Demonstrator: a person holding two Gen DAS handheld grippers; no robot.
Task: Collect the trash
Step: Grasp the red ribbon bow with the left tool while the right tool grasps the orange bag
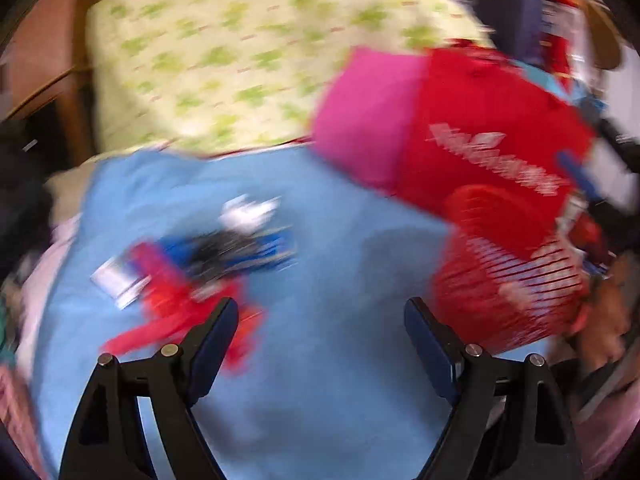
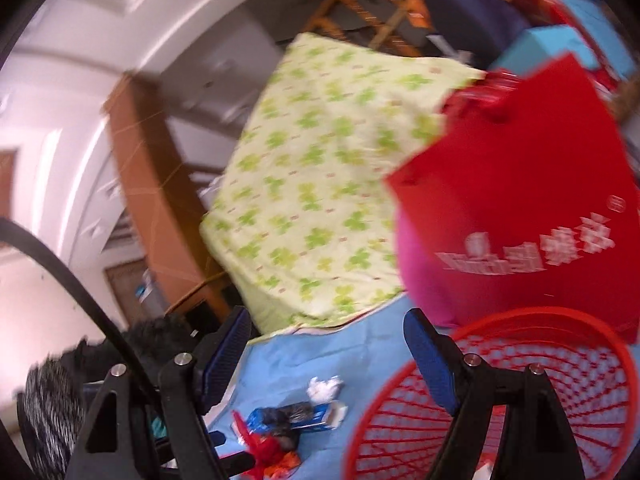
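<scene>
A small pile of trash lies on the blue sheet [image 1: 340, 360]: a red wrapper [image 1: 180, 312], a blue wrapper [image 1: 248, 248] and a crumpled white paper [image 1: 248, 212], all blurred. My left gripper [image 1: 320, 312] hangs open just above the sheet, its left finger over the red wrapper, nothing between the pads. In the right wrist view the same white paper [image 2: 324, 386], blue wrapper [image 2: 296, 416] and red wrapper [image 2: 268, 448] lie below my right gripper [image 2: 327, 318]. It is open and empty, with its right finger over the rim of the red mesh basket [image 2: 520, 400].
The red basket [image 1: 508, 280] stands right of the trash, with a red and pink bag [image 1: 460, 128] behind it. A green clover-print quilt [image 2: 320, 180] is folded at the back. A wooden bed frame [image 2: 148, 184] is on the left, and a hand [image 1: 608, 320] at the right edge.
</scene>
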